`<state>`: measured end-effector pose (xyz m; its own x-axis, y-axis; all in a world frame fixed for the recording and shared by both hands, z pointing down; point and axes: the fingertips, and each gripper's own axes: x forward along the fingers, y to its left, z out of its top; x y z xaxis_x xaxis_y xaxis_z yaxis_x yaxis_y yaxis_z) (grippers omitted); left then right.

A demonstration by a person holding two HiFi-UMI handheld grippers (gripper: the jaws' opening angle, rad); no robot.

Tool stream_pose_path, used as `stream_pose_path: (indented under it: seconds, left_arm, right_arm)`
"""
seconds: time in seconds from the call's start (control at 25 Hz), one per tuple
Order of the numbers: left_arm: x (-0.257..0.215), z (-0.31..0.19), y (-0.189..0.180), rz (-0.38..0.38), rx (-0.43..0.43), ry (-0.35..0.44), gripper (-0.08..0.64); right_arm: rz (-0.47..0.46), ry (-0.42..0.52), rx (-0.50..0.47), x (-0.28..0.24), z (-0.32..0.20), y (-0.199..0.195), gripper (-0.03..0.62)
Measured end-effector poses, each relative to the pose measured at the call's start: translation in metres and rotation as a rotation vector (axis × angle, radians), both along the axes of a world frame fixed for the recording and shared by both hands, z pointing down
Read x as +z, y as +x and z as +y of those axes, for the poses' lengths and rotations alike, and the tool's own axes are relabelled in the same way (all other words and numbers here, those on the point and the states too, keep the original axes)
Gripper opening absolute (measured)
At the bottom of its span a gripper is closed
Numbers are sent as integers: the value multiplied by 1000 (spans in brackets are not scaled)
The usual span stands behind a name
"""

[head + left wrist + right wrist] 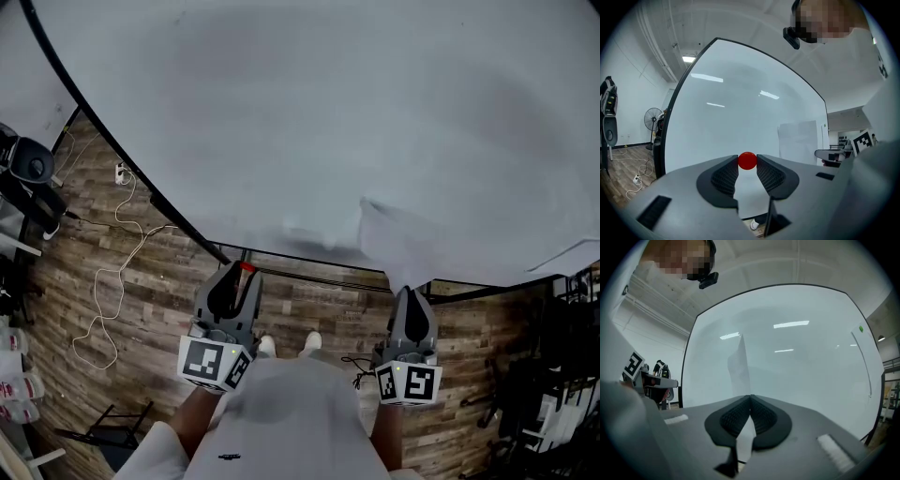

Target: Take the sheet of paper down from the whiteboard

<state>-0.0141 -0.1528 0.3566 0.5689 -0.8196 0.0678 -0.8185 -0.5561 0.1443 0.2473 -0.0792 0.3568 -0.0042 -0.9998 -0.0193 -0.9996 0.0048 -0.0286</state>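
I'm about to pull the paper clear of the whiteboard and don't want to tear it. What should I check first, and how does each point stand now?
1. Right gripper shut on the sheet of paper, at its lower edge: ok.
2. Red magnet off the board, pinched in the left gripper: ok.
3. No other magnet on the sheet: none shows, but the sheet is small in the left gripper view: cannot tell.
4. Sheet coming away from the whiteboard: its left edge stands off the board in the head view: ok.
5. The two grippers apart from each other: ok.
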Motion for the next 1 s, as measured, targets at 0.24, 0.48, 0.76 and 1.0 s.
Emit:
stream_pose_path:
  seconds: [0.24,0.48,0.76,1.0]
  left_arm:
    - [0,1,-1,-4,-3,-2,126]
    - [-1,-2,-1,2,0,0,126]
    - [0,-2,2,1,3,1,126]
    - [-1,-2,1,1,-1,2,126]
  right_arm:
    - [4,-2,0,1,0,1,9]
    - [14,-8,1,1,0,-1,11]
    - [13,0,1,-1,-1,1,10]
    - [15,-2,0,0,0,1,10]
